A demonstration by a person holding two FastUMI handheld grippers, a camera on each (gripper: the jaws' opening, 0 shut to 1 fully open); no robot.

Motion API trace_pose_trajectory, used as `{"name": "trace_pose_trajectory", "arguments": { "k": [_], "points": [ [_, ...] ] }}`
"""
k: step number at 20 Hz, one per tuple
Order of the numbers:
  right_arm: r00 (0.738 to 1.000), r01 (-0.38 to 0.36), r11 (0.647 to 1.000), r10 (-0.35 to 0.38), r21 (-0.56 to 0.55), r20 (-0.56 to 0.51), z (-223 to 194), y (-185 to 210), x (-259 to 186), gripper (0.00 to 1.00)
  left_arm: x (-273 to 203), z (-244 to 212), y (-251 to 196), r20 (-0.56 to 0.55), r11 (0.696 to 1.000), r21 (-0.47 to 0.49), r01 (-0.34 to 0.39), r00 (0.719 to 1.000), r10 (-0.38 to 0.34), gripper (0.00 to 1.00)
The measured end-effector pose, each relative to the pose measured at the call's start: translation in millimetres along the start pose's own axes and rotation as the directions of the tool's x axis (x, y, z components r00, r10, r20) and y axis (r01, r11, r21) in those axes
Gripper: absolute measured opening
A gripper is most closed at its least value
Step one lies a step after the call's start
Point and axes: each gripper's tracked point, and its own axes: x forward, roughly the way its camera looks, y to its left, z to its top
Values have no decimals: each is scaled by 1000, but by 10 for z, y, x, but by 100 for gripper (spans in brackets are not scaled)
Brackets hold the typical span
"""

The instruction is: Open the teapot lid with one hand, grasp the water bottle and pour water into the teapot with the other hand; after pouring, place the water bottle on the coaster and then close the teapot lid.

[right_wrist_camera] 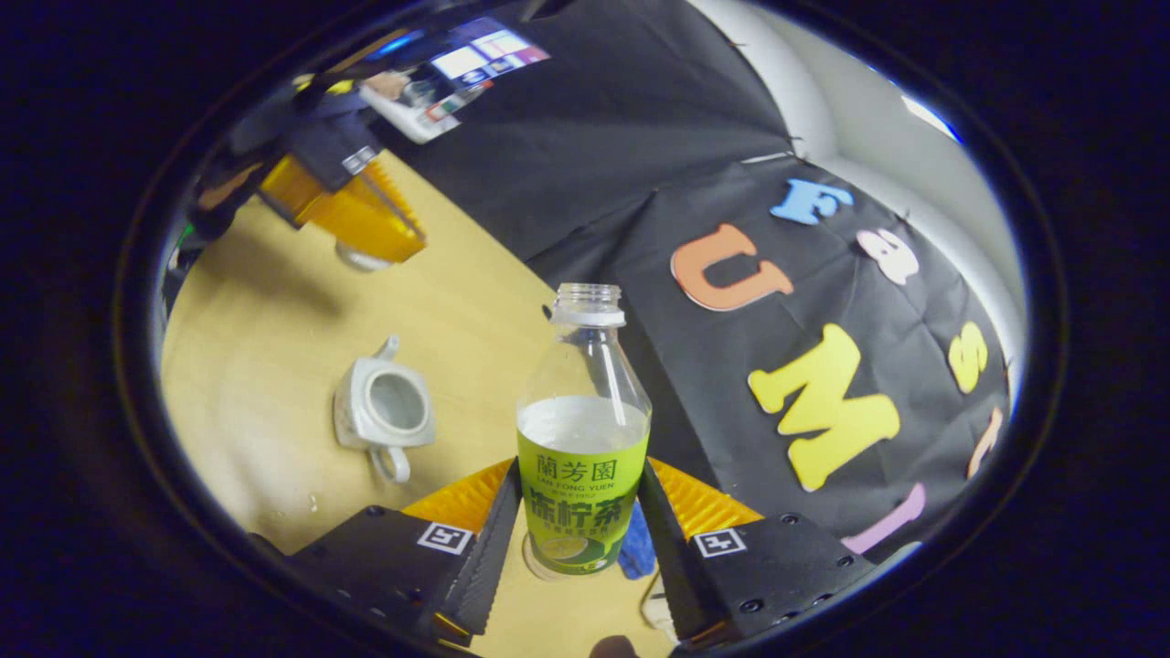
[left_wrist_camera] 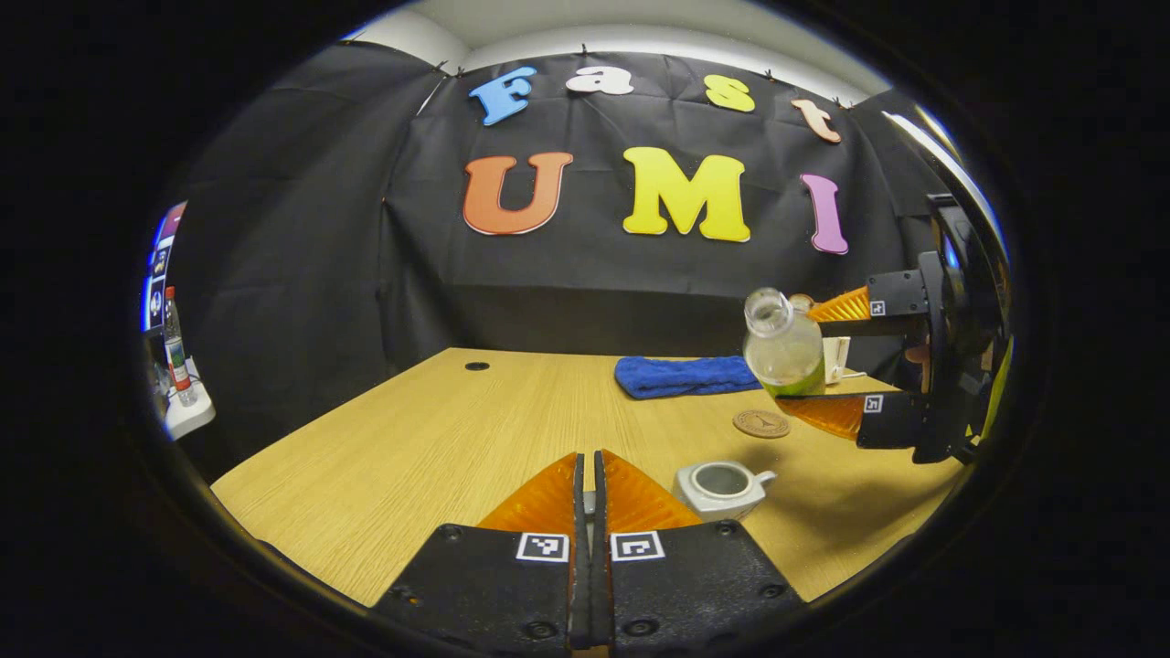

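The white teapot stands lidless on the wooden table, just right of my left gripper. That gripper is shut on the teapot lid, which hangs under its fingers in the right gripper view, lifted off to the pot's side. My right gripper is shut on the uncapped water bottle with a green label, partly filled. The bottle leans slightly toward the teapot, in the air above and beyond it. A round brown coaster lies under the bottle.
A folded blue cloth lies at the table's back, beside a small white object. Another bottle stands on a white shelf off the table's left. The black cloth wall closes the far side.
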Motion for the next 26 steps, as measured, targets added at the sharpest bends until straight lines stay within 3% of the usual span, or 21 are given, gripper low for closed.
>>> {"name": "trace_pose_trajectory", "arguments": {
  "k": [3, 5, 7, 9, 11, 14, 18, 23, 26],
  "points": [
    [996, 62, 959, -76, 277, 40, -24, -435, -5, 75, -58, 134, -151, 27, 1000, 9, 23, 999, -23, 2],
    [987, 110, 885, -149, 452, 51, -175, -764, -37, 75, -74, 184, -190, 36, 1000, 17, 26, 999, -26, 3],
    [982, 138, 777, -187, 614, 16, -423, -986, 38, 72, -97, 233, -233, 45, 999, 13, 34, 998, -35, 3],
    [984, 150, 693, -177, 705, -36, -685, -1066, 234, 72, -110, 274, -218, 52, 999, 16, 30, 998, -30, 3],
    [986, 156, 655, -149, 739, -76, -878, -997, 445, 74, -121, 297, -203, 58, 999, 21, 24, 998, -25, 3],
    [987, 159, 563, -101, 811, -123, -1146, -830, 650, 75, -126, 275, -173, 51, 1000, 21, 15, 999, -16, 3],
    [981, 191, 541, -76, 819, -179, -1348, -614, 805, 72, -121, 268, -172, 50, 1000, 26, 13, 999, -14, 3],
    [978, 202, 589, -88, 783, -187, -1363, -519, 860, 72, -116, 243, -151, 38, 1000, 28, 9, 999, -10, 3],
    [976, 212, 590, -88, 779, -199, -1370, -523, 840, 75, -118, 244, -167, 40, 1000, 29, 11, 999, -12, 3]
  ]
}}
